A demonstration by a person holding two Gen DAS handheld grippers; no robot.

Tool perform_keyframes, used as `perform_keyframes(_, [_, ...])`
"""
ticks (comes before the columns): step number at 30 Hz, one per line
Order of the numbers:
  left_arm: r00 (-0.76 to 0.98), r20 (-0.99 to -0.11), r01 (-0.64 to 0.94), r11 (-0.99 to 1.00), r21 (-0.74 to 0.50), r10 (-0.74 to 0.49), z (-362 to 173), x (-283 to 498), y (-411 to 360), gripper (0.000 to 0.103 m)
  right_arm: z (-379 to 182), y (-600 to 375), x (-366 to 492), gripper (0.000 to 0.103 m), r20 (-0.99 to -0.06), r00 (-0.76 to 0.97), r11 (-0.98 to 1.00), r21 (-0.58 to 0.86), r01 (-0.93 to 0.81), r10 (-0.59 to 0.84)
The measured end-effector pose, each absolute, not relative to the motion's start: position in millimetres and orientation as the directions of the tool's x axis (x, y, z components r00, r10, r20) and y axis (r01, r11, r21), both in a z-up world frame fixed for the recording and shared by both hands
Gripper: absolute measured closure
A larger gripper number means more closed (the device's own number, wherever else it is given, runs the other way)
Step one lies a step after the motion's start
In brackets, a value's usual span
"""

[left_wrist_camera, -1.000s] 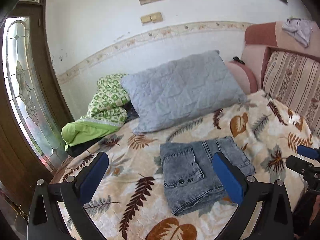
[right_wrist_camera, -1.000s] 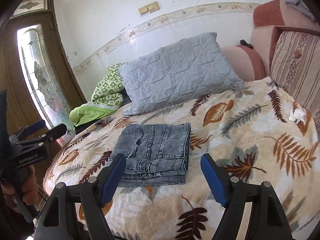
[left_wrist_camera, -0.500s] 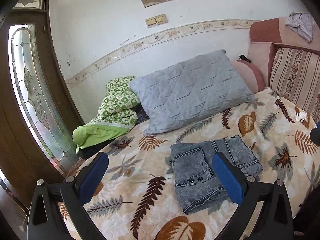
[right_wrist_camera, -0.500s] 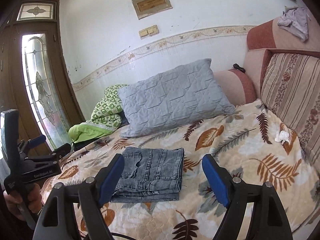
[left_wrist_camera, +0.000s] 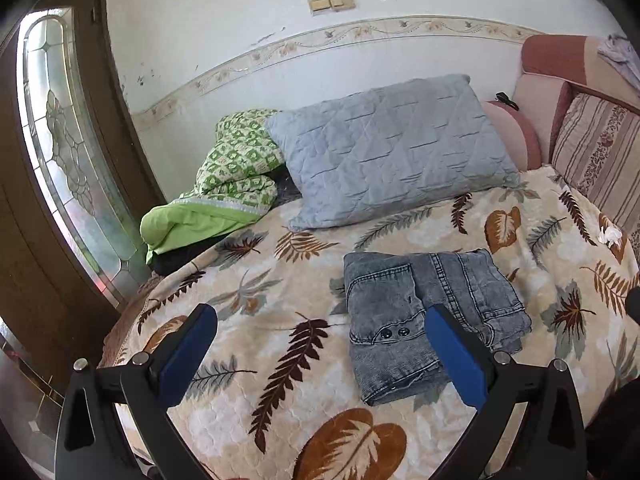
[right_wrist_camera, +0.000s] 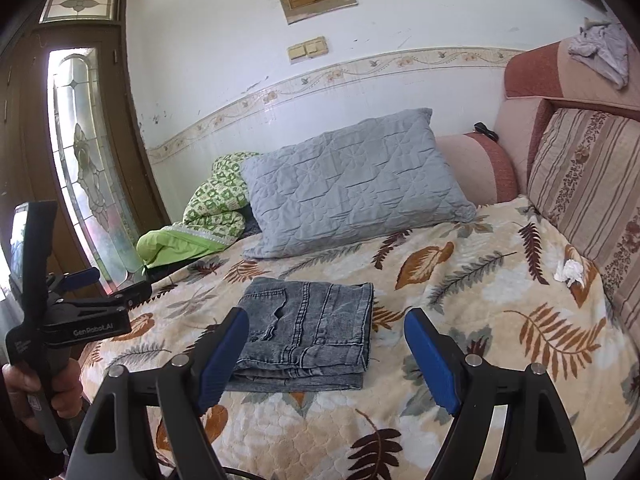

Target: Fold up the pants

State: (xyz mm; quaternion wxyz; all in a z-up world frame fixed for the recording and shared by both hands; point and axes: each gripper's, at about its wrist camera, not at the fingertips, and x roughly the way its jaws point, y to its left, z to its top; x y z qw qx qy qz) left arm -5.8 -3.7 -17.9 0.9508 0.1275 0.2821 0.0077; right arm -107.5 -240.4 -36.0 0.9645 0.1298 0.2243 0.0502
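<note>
Grey denim pants (left_wrist_camera: 424,316) lie folded into a compact rectangle on the leaf-patterned bedspread (left_wrist_camera: 280,288); they also show in the right wrist view (right_wrist_camera: 308,332). My left gripper (left_wrist_camera: 320,356) is open and empty, held above the bed short of the pants. My right gripper (right_wrist_camera: 326,354) is open and empty, also held back from the pants. The left gripper shows at the left edge of the right wrist view (right_wrist_camera: 80,292), held in a hand.
A grey quilted pillow (left_wrist_camera: 388,152) and a green blanket (left_wrist_camera: 224,192) lie at the back by the wall. A striped cushion (right_wrist_camera: 588,184) lines the right side. A crumpled white tissue (right_wrist_camera: 570,270) lies near it. A glass door (left_wrist_camera: 68,152) stands left.
Both grippers have pulled back and risen away from the folded pants, which look smaller and farther now. The pants have not moved.
</note>
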Motion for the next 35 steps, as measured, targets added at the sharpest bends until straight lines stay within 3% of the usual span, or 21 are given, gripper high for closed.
perform_keyframes(26, [0.835, -0.549, 0.09, 0.977, 0.194, 0.032, -14, -8, 5, 0.0, -54, -203, -92, 0.02, -0.49, 0.842, 0.963, 0.241, -0.119, 0.226])
perform_keyframes(35, [0.84, -0.541, 0.123, 0.985, 0.125, -0.036, -12, -8, 11, 0.0, -57, -196, -87, 0.02, -0.495, 0.83, 0.958, 0.241, -0.154, 0.257])
